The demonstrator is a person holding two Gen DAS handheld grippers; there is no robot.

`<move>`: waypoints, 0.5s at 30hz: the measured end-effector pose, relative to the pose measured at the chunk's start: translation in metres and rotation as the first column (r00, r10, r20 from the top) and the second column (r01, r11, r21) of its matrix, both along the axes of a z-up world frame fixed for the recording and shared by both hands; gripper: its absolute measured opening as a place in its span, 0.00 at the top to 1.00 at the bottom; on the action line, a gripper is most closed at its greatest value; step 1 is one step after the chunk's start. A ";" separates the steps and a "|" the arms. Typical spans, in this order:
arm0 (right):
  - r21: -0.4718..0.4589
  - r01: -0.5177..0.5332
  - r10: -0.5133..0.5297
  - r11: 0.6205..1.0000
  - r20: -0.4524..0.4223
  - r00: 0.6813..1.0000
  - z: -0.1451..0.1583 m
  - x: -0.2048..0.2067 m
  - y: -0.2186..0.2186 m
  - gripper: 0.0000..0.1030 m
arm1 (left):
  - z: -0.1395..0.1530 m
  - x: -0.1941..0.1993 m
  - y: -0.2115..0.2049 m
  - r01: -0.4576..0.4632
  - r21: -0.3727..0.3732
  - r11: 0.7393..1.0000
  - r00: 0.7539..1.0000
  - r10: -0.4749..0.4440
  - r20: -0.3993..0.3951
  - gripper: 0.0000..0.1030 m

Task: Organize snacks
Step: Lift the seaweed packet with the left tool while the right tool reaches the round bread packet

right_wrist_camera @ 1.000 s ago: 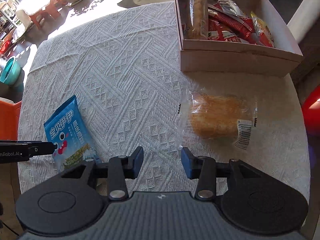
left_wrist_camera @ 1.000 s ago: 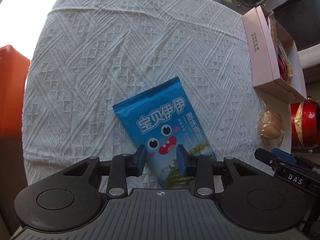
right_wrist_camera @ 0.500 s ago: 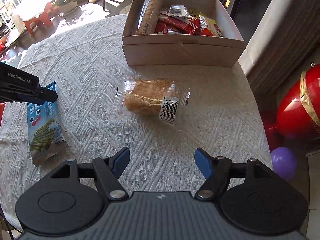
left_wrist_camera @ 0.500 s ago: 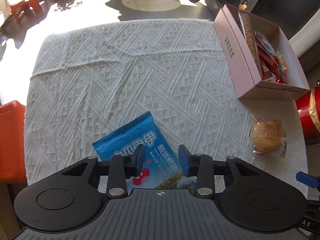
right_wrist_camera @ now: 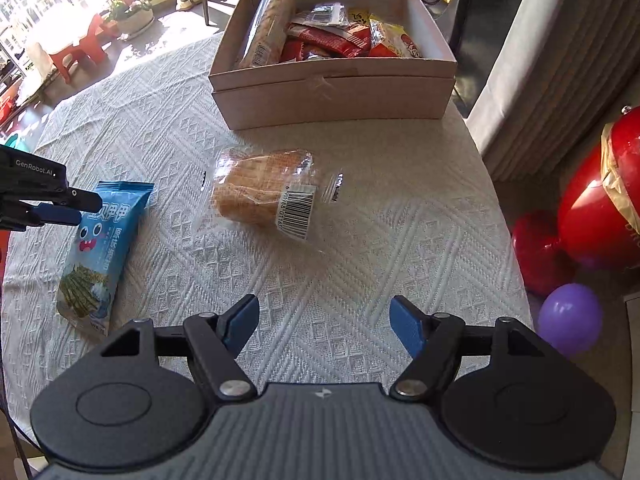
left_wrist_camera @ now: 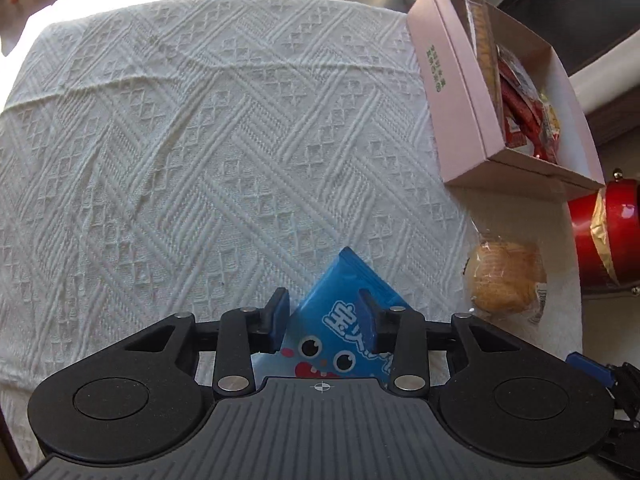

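A blue snack packet (left_wrist_camera: 336,316) with a cartoon face lies on the white tablecloth (left_wrist_camera: 200,140). My left gripper (left_wrist_camera: 323,320) stands open just over the packet's top end, its fingers to either side; in the right wrist view the packet (right_wrist_camera: 102,248) still rests flat on the cloth under the left gripper's fingertips (right_wrist_camera: 60,206). A clear-wrapped bread (right_wrist_camera: 268,188) lies in the middle of the table, ahead of my right gripper (right_wrist_camera: 324,320), which is wide open and empty. A pink cardboard box (right_wrist_camera: 332,84) holding several snacks stands at the far side.
The bread (left_wrist_camera: 504,280) and the box (left_wrist_camera: 452,92) lie right of the left gripper. Red balloons (right_wrist_camera: 592,208) and a purple one (right_wrist_camera: 570,318) sit on the floor past the table's right edge. A curtain (right_wrist_camera: 560,60) hangs at the right.
The right gripper has opened wide and drawn back toward the table's right side. The left gripper's view has swung right over the blue packet, whose top corner now points away between the fingers.
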State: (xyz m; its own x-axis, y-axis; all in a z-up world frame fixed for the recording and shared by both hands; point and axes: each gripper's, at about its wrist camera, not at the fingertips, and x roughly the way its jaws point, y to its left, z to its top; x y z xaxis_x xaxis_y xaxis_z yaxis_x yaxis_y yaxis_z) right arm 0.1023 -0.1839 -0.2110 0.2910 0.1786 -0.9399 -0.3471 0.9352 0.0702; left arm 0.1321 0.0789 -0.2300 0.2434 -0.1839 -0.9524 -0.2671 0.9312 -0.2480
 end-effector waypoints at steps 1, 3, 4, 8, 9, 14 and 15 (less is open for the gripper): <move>-0.003 -0.015 0.015 1.000 0.009 1.000 0.001 0.001 0.002 0.30 | 0.000 0.002 -0.013 0.065 0.020 0.998 0.998 -0.065 -0.003 0.59; -0.016 -0.070 0.070 0.997 0.049 0.996 0.005 0.003 0.009 0.29 | 0.004 0.001 -0.031 0.151 0.082 0.985 0.988 -0.151 -0.005 0.59; -0.033 -0.115 0.117 0.993 0.079 0.990 0.006 0.005 0.014 0.27 | 0.008 -0.002 -0.036 0.173 0.114 0.978 0.985 -0.173 -0.010 0.59; -0.177 -0.341 0.372 0.923 0.193 0.908 0.004 0.013 0.044 0.20 | 0.015 -0.016 -0.035 0.213 0.179 0.960 0.977 -0.208 -0.049 0.59; -0.222 -0.392 0.436 0.893 0.209 0.875 0.001 0.016 0.052 0.20 | 0.015 -0.019 -0.034 0.226 0.188 0.956 0.974 -0.219 -0.057 0.59; -0.226 -0.488 0.526 0.843 0.155 0.836 -0.013 0.048 0.080 0.20 | 0.016 -0.029 -0.028 0.286 0.176 0.942 0.958 -0.274 -0.085 0.59; -0.138 -0.442 0.455 0.886 0.086 0.886 -0.017 0.064 0.081 0.20 | 0.016 -0.029 -0.027 0.291 0.175 0.940 0.956 -0.280 -0.086 0.59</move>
